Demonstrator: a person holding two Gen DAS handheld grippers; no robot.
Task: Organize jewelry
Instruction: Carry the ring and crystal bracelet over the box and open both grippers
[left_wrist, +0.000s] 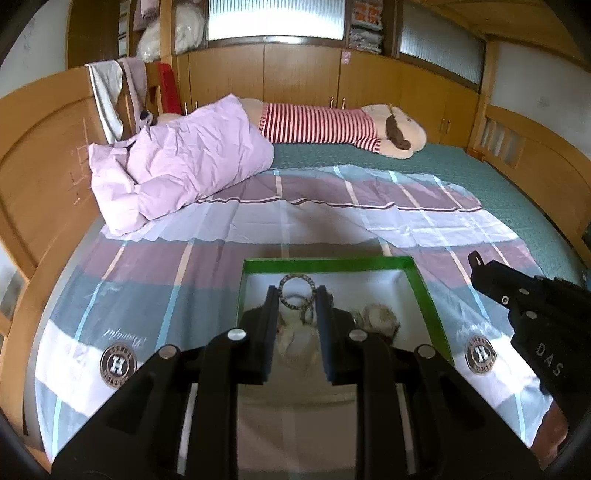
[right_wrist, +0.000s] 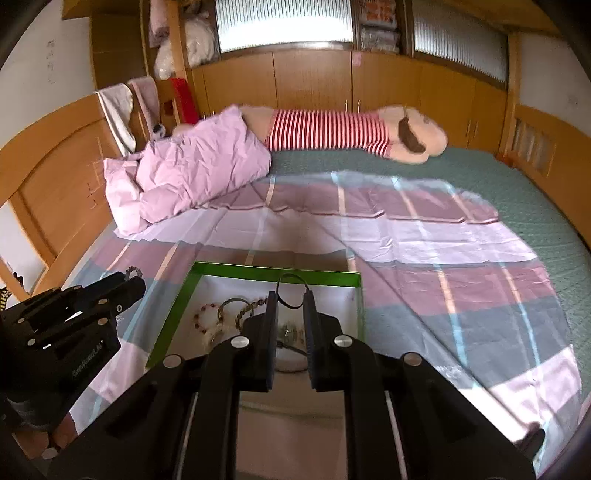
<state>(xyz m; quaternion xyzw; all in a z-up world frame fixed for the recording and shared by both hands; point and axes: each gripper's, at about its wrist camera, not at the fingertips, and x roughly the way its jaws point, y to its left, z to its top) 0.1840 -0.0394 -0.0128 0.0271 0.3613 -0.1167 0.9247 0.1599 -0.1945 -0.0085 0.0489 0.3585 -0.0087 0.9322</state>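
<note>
Two tongs, two bracelets, one box

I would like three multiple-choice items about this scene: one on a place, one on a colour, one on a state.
1. Where does the jewelry box stand?
A. on the checked bed sheet
B. on the wooden headboard
C. on the pink pillow

2. What colour is the box's rim?
A. red
B. green
C. blue

3. What does the left gripper hold?
A. nothing
B. a folded towel
C. a beaded bracelet

Answers:
1 A, the sheet shows around the box on all visible sides.
2 B, its edges are bright green.
3 C, the bead ring sits between the fingers, above the box.
</note>
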